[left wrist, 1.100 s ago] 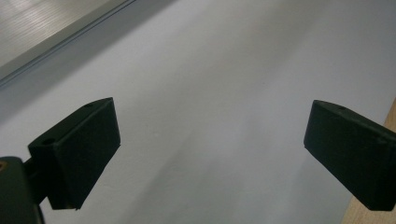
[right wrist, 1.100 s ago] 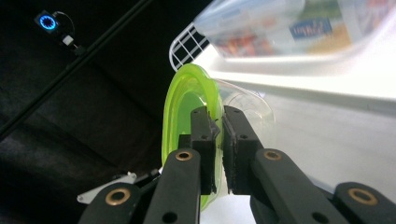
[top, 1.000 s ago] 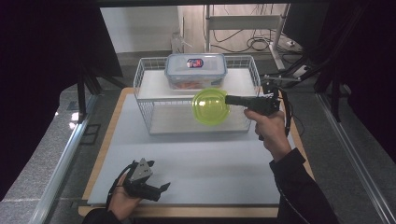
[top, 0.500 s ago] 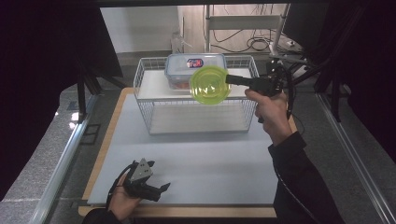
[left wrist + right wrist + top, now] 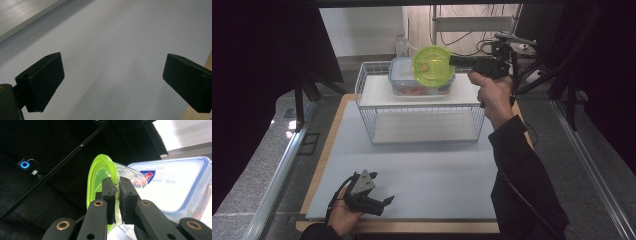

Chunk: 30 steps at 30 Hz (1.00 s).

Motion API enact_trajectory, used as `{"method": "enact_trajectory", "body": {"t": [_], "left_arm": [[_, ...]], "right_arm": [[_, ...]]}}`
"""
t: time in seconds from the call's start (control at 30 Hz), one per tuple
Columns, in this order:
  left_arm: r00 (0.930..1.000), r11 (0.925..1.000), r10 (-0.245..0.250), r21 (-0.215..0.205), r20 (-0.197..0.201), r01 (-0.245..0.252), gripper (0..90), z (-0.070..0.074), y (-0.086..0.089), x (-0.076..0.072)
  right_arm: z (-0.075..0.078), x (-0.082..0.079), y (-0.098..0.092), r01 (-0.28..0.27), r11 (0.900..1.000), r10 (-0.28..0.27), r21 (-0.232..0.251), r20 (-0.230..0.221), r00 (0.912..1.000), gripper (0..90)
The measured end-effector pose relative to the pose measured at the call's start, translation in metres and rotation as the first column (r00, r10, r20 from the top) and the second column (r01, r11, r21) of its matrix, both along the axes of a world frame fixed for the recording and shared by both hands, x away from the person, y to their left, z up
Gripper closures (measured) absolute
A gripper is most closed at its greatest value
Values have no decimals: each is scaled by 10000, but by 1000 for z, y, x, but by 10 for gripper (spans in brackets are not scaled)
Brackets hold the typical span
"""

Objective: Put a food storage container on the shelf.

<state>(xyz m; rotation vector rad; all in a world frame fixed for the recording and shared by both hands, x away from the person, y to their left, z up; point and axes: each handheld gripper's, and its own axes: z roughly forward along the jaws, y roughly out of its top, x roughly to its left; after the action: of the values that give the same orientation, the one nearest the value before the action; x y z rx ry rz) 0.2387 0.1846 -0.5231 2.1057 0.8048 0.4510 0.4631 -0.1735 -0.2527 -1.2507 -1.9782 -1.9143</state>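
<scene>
My right gripper [image 5: 453,60] is raised above the white wire rack [image 5: 367,107] and is shut on the rim of a round lime-green container [image 5: 432,66]. That container is tipped on its side, facing the camera in the high view. In the right gripper view the two jaws [image 5: 115,182] pinch the green rim [image 5: 96,177], with a clear part showing just to its right. Behind it, on the rack's top shelf, sits a clear lidded food box [image 5: 404,85] with a blue-edged lid [image 5: 175,187]. My left gripper [image 5: 382,205] rests open near the table's front edge, with nothing between its fingers [image 5: 42,80].
The rack stands at the back of a pale mat [image 5: 427,170] on a wooden board. Metal rails [image 5: 277,170] run along both sides of the table. Cables and a stand [image 5: 472,25] lie behind the rack.
My right gripper has risen and moved back and left with the green container, from in front of the rack's right side to above its top shelf. The left gripper has stayed put.
</scene>
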Motion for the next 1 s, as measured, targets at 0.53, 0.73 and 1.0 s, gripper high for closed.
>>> {"method": "enact_trajectory", "body": {"t": [0.53,0.73,1.0], "left_arm": [[9999,9998,-127,-155,-1,127,37,1,0,-1],[9998,9998,-213,-24,-48,213,37,0,0,-1],[9996,9996,-272,61,-97,273,38,-1,-2,-1]], "right_arm": [[-2,44,38,745,9972,-747,-67,-669,9950,839],[-4,50,41,1221,9925,-1220,-21,-691,9901,814],[-9,54,47,1530,9877,-1549,-315,-730,9852,734]]}}
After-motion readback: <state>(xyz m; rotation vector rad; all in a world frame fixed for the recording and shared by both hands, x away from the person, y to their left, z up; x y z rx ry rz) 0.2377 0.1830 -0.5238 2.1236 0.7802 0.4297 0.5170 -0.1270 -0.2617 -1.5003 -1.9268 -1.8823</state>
